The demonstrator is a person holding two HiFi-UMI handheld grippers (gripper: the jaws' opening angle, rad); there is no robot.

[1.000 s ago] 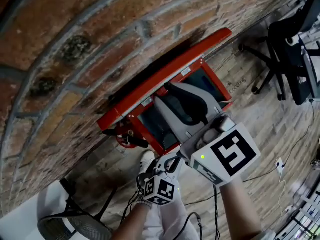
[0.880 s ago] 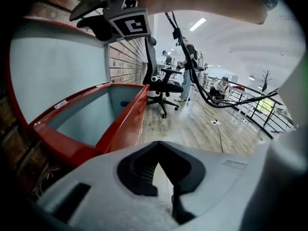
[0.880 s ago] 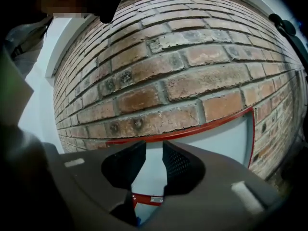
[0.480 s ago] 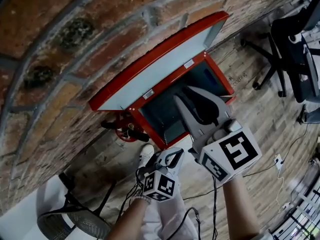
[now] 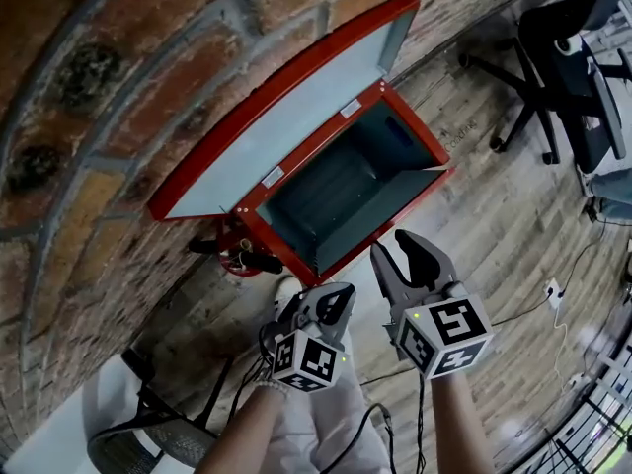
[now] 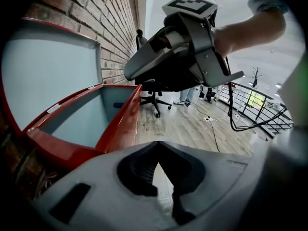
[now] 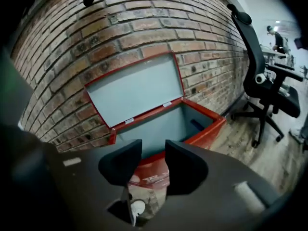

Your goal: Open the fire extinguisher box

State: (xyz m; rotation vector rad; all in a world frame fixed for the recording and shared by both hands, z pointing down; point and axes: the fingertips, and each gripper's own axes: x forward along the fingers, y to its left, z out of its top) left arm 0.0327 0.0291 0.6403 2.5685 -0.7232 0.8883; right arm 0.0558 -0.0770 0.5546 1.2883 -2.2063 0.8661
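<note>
Two grippers, both short of the box. Lid (image 5: 286,131) stands up against brick wall (image 5: 89,166), upper left; fire extinguisher box (image 5: 380,223) sits open at centre. Below it I read left gripper (image 5: 334,299) fingers together, empty. Right gripper (image 5: 395,250) beside it: jaws have just been opening, apart, nothing between.

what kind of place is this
Likely an indoor office or studio: a brick wall, wood-plank floor, a black office chair, and a red fire extinguisher box standing open against the wall.
</note>
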